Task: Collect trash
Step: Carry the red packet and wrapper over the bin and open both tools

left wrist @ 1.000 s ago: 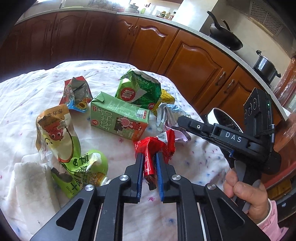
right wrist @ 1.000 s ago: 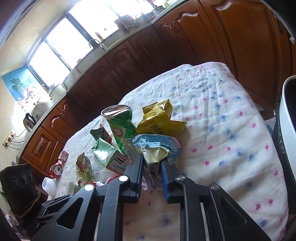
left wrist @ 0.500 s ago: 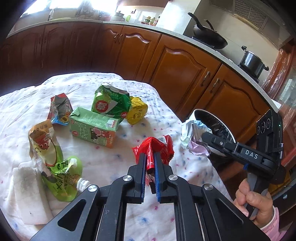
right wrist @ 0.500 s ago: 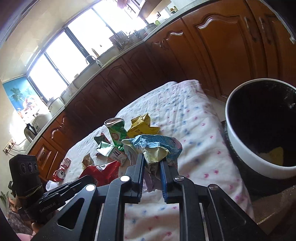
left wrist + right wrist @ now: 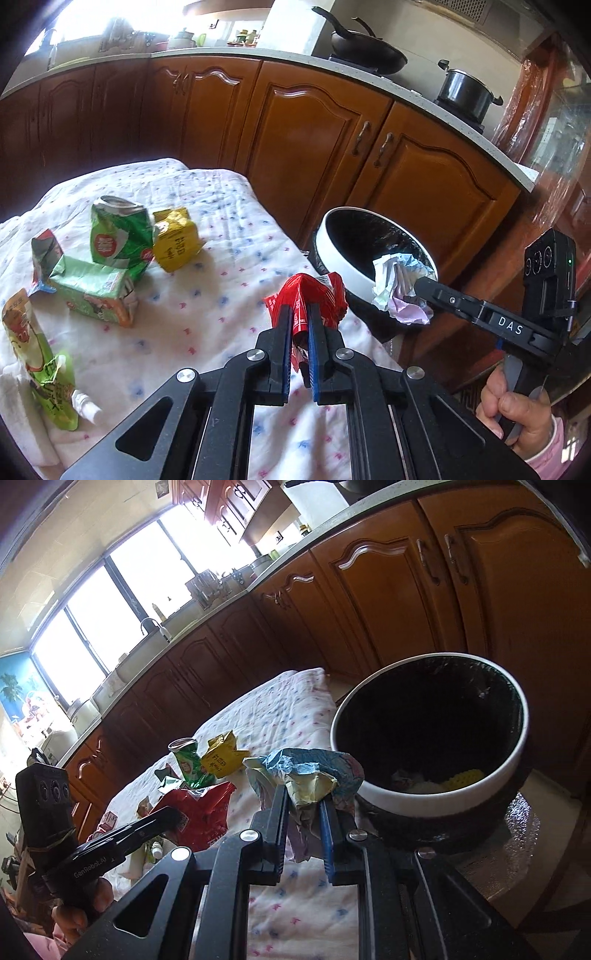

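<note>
- Change: within the last second both tools had swung off the littered cloth toward the bin [image 5: 428, 797]. A second earlier the right wrist view showed only a sliver of its rim; now its open mouth filled that view. My reading: both loads were at the point of being dropped, the right one first.
- Tabletop [image 5: 229, 295], left to right, still uncollected: one long green-and-yellow spouted pouch [image 5: 40, 362] at the left edge; one small torn foil wrapper [image 5: 42, 254]; one green milk carton [image 5: 94, 295] lying on its side; one crushed green can [image 5: 118, 232]; one yellow crumpled carton [image 5: 175, 240] just beside the can. Five pieces in all in the left wrist view; a white cloth [image 5: 14, 402] lay under the pouch.
- Left tool [image 5: 299, 328]: clenched on one red wrapper [image 5: 306, 295], held above the cloth, near the bin but not over it.
- Right tool [image 5: 303, 808]: clamped on one crumpled blue-and-cream wrapper wad [image 5: 310, 775], at the bin's near rim.
- Bin: one, white-rimmed with a dark liner, standing beside the tabletop; some yellow and pale scraps already lay at its bottom, too dim to count.
</note>
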`<state>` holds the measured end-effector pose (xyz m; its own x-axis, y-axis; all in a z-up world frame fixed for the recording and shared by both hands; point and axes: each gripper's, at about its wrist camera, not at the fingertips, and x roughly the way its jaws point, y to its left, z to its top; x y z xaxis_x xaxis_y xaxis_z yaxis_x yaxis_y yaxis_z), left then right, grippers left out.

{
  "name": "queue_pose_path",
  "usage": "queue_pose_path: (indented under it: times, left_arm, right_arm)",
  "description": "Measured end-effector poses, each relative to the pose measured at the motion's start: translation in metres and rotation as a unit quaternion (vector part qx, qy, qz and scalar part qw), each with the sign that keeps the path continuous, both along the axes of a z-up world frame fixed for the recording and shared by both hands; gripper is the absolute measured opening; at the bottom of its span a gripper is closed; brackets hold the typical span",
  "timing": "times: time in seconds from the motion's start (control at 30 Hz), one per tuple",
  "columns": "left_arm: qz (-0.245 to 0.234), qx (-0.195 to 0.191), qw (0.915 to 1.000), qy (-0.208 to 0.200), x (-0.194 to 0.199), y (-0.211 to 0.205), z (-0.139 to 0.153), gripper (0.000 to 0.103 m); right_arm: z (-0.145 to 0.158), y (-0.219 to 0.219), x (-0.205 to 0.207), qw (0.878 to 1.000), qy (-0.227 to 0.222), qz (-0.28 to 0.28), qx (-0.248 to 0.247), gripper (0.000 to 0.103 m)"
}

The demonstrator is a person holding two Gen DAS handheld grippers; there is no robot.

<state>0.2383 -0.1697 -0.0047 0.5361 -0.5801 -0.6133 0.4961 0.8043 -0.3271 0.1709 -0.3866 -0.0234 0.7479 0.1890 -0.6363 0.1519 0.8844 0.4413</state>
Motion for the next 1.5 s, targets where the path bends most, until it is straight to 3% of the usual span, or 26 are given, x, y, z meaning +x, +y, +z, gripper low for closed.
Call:
queue_pose_path:
  times: [0.3,0.53,0.77,1.23,1.3,1.37,1.5]
  left_arm:
    - [-0.038,0.017,0.9989,-0.024,0.022,-0.052,0.011,0.006]
    - [-0.056,0.041,0.9969,-0.037,0.050,-0.098,0.013,0.006]
    - [-0.068,0.067,0.9950,-0.029,0.080,-0.140,0.004,0.006]
    - [-0.097,0.134,0.9860,0.016,0.129,-0.201,-0.019,0.007]
    - [-0.097,0.142,0.9848,0.024,0.132,-0.205,-0.022,0.014]
    - [-0.093,0.139,0.9855,0.025,0.129,-0.203,-0.023,0.036]
    - [-0.083,0.131,0.9878,0.018,0.124,-0.199,-0.022,0.041]
  right_arm:
    - [0.012,-0.038,-0.009,0.999,-0.009,-0.038,-0.027,0.016]
    - [0.011,-0.064,0.002,0.997,0.010,-0.053,-0.046,0.016]
    - [0.009,-0.085,0.016,0.996,0.031,-0.061,-0.054,0.016]
    - [-0.010,-0.107,0.057,0.989,0.114,-0.041,-0.086,0.018]
    - [-0.013,-0.110,0.059,0.989,0.116,-0.041,-0.084,0.021]
    - [-0.014,-0.111,0.056,0.989,0.116,-0.043,-0.077,0.023]
    - [-0.015,-0.117,0.055,0.991,0.110,-0.047,-0.057,0.043]
